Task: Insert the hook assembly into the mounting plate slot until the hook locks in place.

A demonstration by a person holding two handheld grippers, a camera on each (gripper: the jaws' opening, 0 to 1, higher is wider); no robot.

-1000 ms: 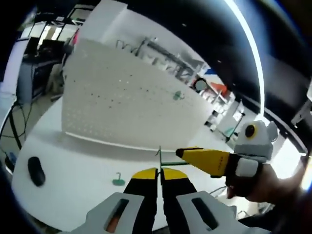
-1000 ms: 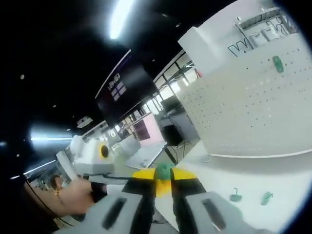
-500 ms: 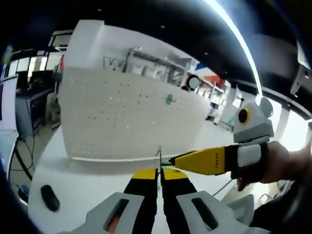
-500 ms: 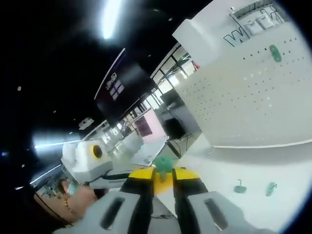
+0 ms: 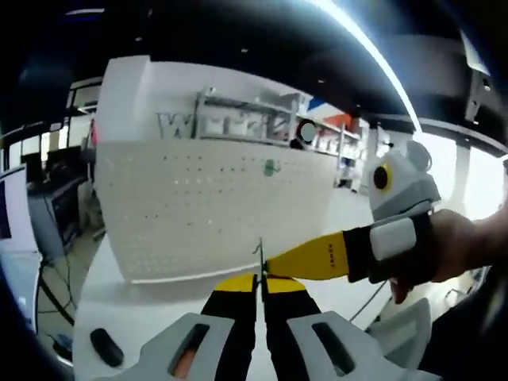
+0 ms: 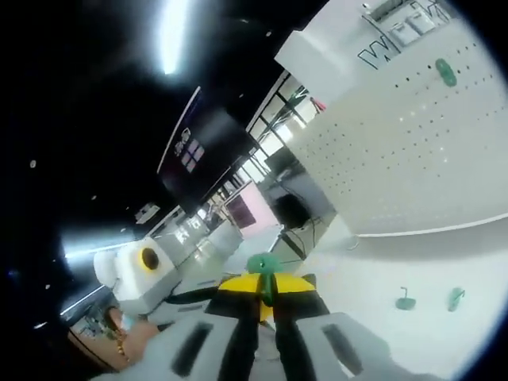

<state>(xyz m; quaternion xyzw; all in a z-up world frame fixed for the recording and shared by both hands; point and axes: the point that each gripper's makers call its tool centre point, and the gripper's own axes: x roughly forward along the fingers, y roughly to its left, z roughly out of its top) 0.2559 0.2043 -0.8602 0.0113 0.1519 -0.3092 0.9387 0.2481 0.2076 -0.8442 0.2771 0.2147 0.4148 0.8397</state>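
My left gripper (image 5: 259,280) is shut on a thin green wire hook (image 5: 259,252) that stands up from its yellow tips. My right gripper (image 5: 276,265) reaches in from the right, held by a hand (image 5: 456,250), and its yellow tip meets the wire. In the right gripper view, my right gripper (image 6: 266,286) is shut on a small rounded green piece (image 6: 262,264) of the hook assembly. The white perforated mounting board (image 5: 206,210) stands upright on the table behind, with one green hook (image 5: 271,167) mounted on it. That board (image 6: 413,151) and its mounted hook (image 6: 445,71) also appear at the upper right.
Two loose green hooks (image 6: 406,300) (image 6: 456,298) lie on the white table (image 6: 373,278) before the board. A black mouse-like object (image 5: 105,347) sits near the table's left edge (image 5: 79,302). Shelving (image 5: 238,119) and desks stand behind the board.
Both views have swung, so the board now looks more upright and level. The two grippers stay joined at the hook, and the right one sits slightly higher in the left gripper view.
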